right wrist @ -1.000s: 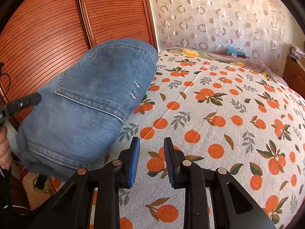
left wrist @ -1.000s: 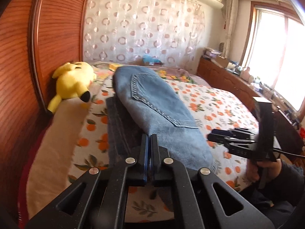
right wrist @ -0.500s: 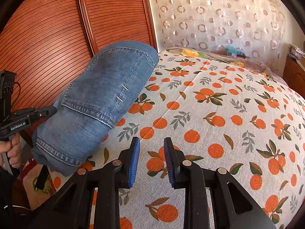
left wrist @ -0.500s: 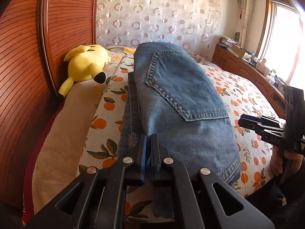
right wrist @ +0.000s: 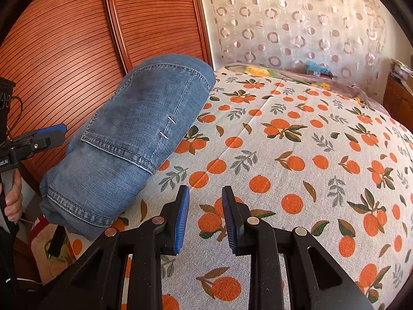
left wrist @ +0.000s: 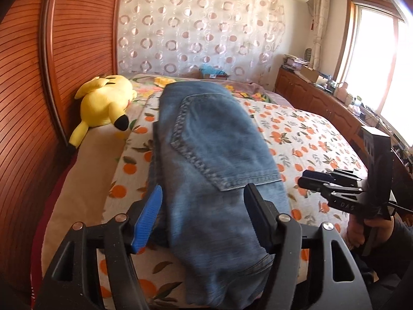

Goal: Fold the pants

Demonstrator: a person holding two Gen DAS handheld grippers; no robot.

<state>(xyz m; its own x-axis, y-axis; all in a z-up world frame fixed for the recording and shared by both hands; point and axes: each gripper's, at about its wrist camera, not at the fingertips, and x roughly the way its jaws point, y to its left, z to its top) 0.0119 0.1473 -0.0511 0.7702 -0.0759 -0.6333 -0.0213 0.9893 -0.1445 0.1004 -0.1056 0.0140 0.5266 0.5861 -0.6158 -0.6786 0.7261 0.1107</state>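
Observation:
The blue jeans (left wrist: 214,155) lie folded in a thick bundle along the left side of the bed, back pocket up. My left gripper (left wrist: 202,201) hovers over their near end. Its jaws are opening wide; the denim shows between them but the pads do not press on it. In the right wrist view the jeans (right wrist: 134,134) rest at the left and the left gripper (right wrist: 51,133) sits beside them. My right gripper (right wrist: 205,199) hangs over the orange-print bedsheet (right wrist: 296,142), partly open with nothing between its fingers. It also shows at the right of the left wrist view as the right gripper (left wrist: 309,180).
A yellow plush toy (left wrist: 105,103) lies at the bed's far left by the ribbed wooden doors (left wrist: 25,103). Wooden cabinets (left wrist: 322,100) with clutter run along the right under a window. A patterned curtain (left wrist: 206,31) hangs behind the bed. A hand (right wrist: 13,199) holds the left gripper's handle.
My left gripper's jaws went from shut on the jeans' edge to wide apart, letting go. The jeans bundle sank flatter onto the bed. The right gripper kept still.

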